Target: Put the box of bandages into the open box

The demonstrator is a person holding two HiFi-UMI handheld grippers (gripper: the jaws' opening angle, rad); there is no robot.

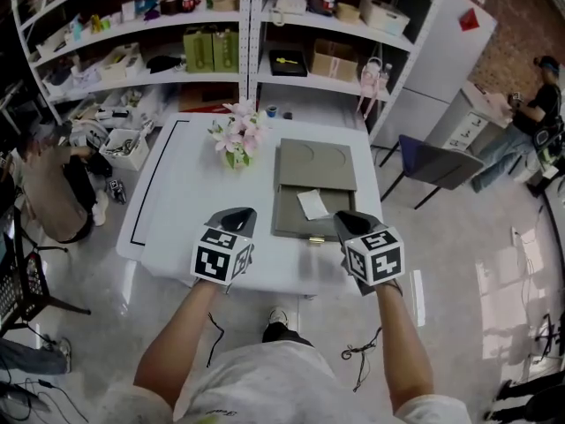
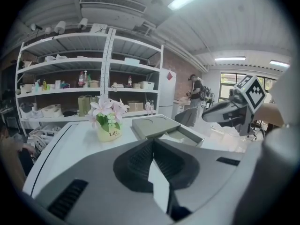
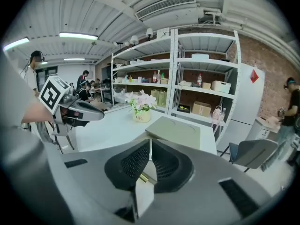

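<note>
An olive-grey open box lies on the white table [image 1: 194,193], with its lid [image 1: 316,163] behind its tray [image 1: 287,222]. A small white box of bandages [image 1: 313,204] rests inside the tray. My left gripper [image 1: 242,213] hovers over the table's near edge, just left of the tray, shut and empty. My right gripper [image 1: 345,218] is at the tray's near right corner, also shut and holding nothing. In the left gripper view the left gripper [image 2: 153,144] points at the lid [image 2: 154,124]. In the right gripper view the right gripper [image 3: 150,144] points at the lid [image 3: 176,131].
A pot of pink flowers [image 1: 235,140] stands left of the lid. White shelving [image 1: 247,51] full of goods runs behind the table. A grey chair [image 1: 437,164] sits at the right. One person crouches at the left [image 1: 53,184], another sits far right [image 1: 530,122].
</note>
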